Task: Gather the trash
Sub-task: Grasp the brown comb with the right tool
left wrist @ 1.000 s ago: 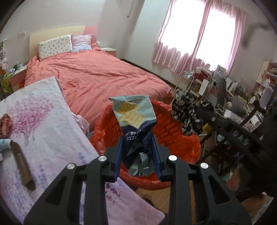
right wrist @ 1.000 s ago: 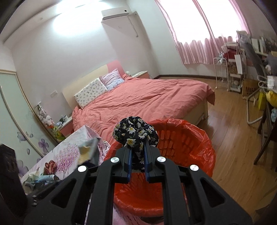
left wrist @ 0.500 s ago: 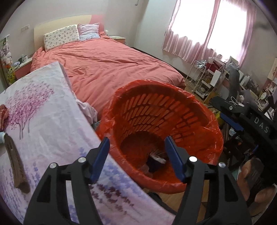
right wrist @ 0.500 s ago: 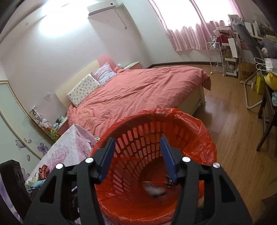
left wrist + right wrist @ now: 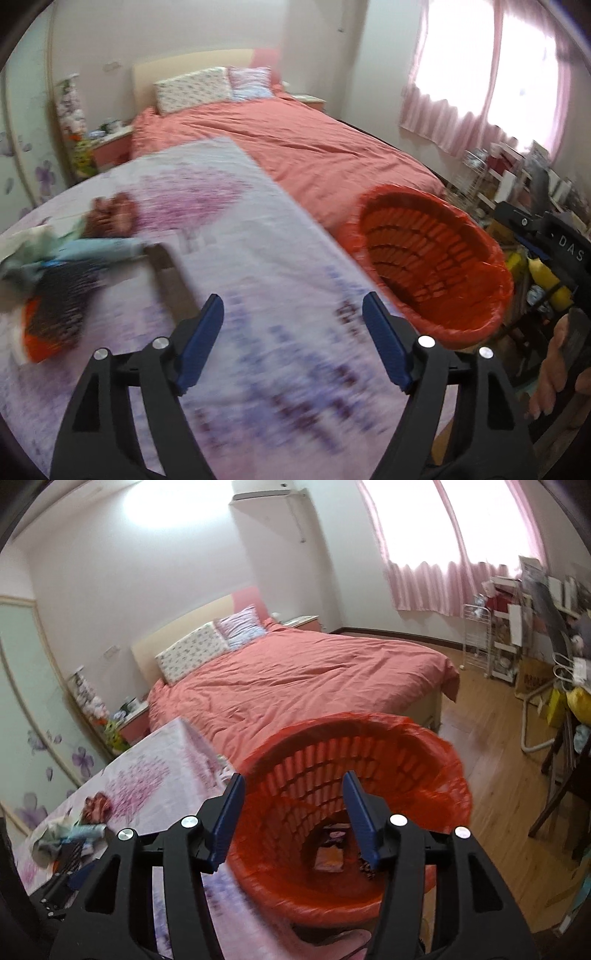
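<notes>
With both loads dropped a second ago, the crumpled blue snack packet from the left gripper and the dark floral wad from the right gripper no longer sit between any pads; both grippers are now empty. The left gripper's jaws are opening wide with nothing between them, and its view has swung off the bin toward the table, whose lilac printed cloth fills the frame in motion blur. The right gripper stands about half open over the red-lined trash basket, where small scraps lie at the bottom, just at 6 o'clock of the rim. In the left view the basket sits at 3 o'clock, beside the table edge and in front of the bed. The remaining litter lies at 9 o'clock on the table: a pale crumpled wrapper pile, a light blue tube-like packet, a reddish bundle, a dark mesh item on something orange, and a brown strip. Judging by this, one round of disposal is done and the next pick probably comes from that pile.
</notes>
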`<state>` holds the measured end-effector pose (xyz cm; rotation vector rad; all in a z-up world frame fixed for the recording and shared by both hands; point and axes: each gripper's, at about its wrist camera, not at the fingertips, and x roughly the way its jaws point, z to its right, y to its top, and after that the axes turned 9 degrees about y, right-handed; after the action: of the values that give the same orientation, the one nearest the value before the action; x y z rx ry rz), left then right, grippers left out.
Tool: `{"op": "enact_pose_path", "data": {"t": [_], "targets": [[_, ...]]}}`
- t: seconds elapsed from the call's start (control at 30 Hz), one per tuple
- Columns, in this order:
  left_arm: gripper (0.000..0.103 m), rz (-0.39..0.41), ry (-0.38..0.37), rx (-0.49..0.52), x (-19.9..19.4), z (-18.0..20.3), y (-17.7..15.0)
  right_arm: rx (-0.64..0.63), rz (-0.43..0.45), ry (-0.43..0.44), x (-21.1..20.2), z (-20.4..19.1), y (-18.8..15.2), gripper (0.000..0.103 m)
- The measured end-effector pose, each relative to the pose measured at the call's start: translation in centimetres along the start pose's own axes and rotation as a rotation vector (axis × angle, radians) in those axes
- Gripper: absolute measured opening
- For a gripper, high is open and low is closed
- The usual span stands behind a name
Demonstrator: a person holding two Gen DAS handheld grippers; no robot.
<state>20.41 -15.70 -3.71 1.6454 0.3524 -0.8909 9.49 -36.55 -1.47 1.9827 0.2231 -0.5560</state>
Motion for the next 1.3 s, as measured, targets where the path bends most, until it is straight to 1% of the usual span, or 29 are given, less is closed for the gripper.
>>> {"op": "enact_pose_path", "data": {"t": [0.13,0.33,0.53,0.63,0.83,1.03,1.1,1.23,1.27,1.3], "targets": [[0.082,0.029,0.090,-0.050,-2.1,-4.3,-1.2,-0.068,-0.033,0.039,0.4,-3.1,-0.7,0.055],[0.082,0.039,0.199,-0.150,-4.3,-11.3,-2.9,-0.145,-0.098,0.102,1.7,-7.4,-2.1,0.057],[0.082,0.040,0.268,-0.247,-5.6,-17.4,-4.7,-0.222,-0.185,0.163,4.7,-12.3,-4.6,0.057],[0.082,0.038,0.293,-0.291,-6.0,-20.1,-5.6,-0.254,-0.230,0.188,6.1,-14.1,-5.8,0.057],[0.082,0.031,0.308,-0.327,-6.1,-23.4,-6.9,-0.292,-0.331,0.218,9.1,-17.0,-8.1,0.056],[0.081,0.033,0.280,-0.330,-5.7,-24.4,-7.4,-0.322,-0.386,0.191,10.9,-17.9,-9.4,0.054],[0.079,0.034,0.268,-0.324,-5.4,-24.3,-7.3,-0.321,-0.411,0.181,11.5,-18.0,-9.5,0.050],[0.075,0.022,0.241,-0.314,-4.7,-23.5,-7.1,-0.330,-0.407,0.178,11.5,-18.3,-9.5,0.040],[0.074,0.020,0.235,-0.311,-4.5,-23.5,-7.1,-0.333,-0.411,0.193,11.5,-18.4,-9.6,0.032],[0.072,0.017,0.231,-0.309,-4.2,-23.4,-7.1,-0.342,-0.411,0.191,11.4,-18.5,-9.6,0.031]]}}
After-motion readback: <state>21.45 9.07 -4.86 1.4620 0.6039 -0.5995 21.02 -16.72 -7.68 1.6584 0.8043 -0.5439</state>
